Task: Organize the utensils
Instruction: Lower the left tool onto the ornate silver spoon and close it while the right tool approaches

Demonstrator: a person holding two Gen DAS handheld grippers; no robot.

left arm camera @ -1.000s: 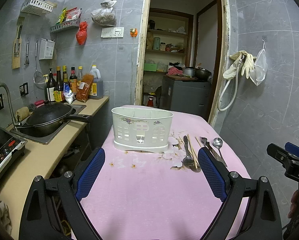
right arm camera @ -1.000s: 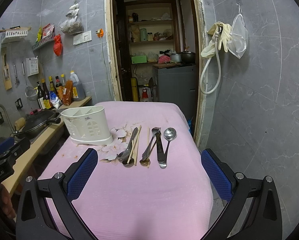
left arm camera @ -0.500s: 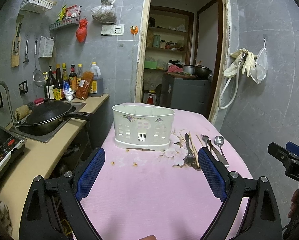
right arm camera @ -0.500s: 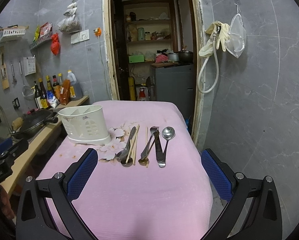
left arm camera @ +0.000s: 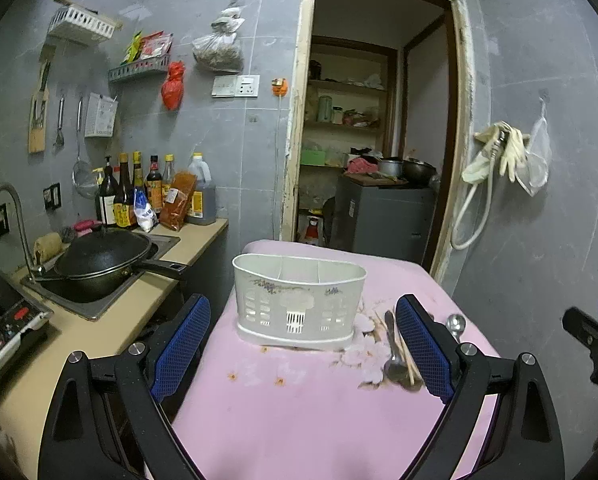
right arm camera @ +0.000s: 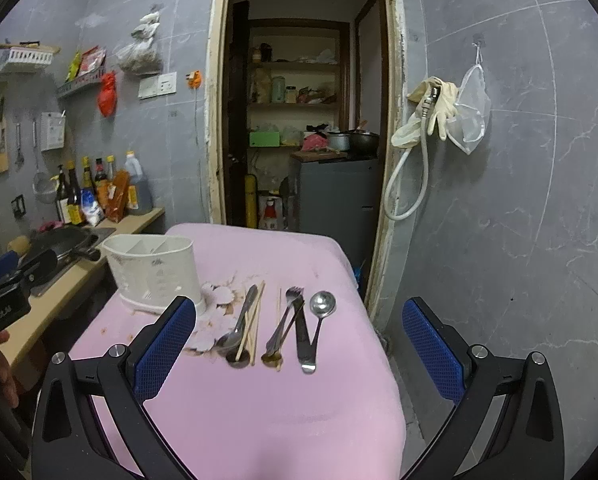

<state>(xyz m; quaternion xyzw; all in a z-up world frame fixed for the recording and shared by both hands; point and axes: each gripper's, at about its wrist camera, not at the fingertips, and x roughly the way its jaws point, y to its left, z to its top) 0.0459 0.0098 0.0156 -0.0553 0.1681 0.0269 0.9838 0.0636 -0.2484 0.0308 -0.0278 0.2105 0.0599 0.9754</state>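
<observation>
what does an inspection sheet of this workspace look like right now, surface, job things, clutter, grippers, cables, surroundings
surface: pink floral cloth over the table, brownish stains by the flower print.
job's things: white caddy upright, its visible compartments empty; spoons, chopsticks, fork and ladle lying loose to its right.
clutter: nothing seen on the cloth.
grippers: left gripper open, empty; right gripper open, empty.
cables: white hose on the wall.
surroundings: wok in the sink, sauce bottles, open doorway.
</observation>
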